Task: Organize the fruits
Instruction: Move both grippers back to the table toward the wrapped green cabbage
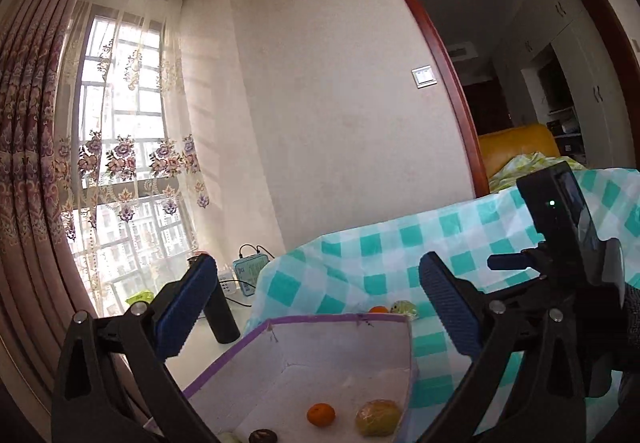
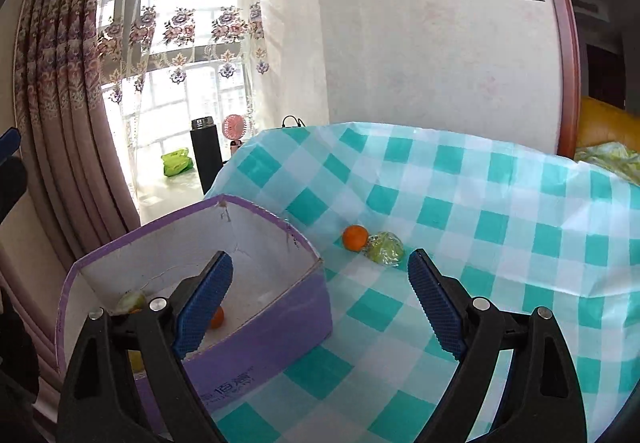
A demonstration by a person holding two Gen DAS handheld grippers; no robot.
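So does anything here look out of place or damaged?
Two fruits, an orange and a plastic-wrapped green fruit, lie on the checked cloth outside the purple box. The box's inner lining looks cracked near its far corner.

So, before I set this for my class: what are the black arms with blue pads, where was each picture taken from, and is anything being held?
They are hand-held grippers, one in each of a person's hands, each with a camera looking along its two fingers. One picture comes from the left gripper, the other from the right gripper. Both stand open and hold nothing. On the checked tablecloth sits a purple box with several fruits already inside, including a small orange and a wrapped yellowish fruit. Another orange and a wrapped green fruit still lie on the cloth beyond the box.
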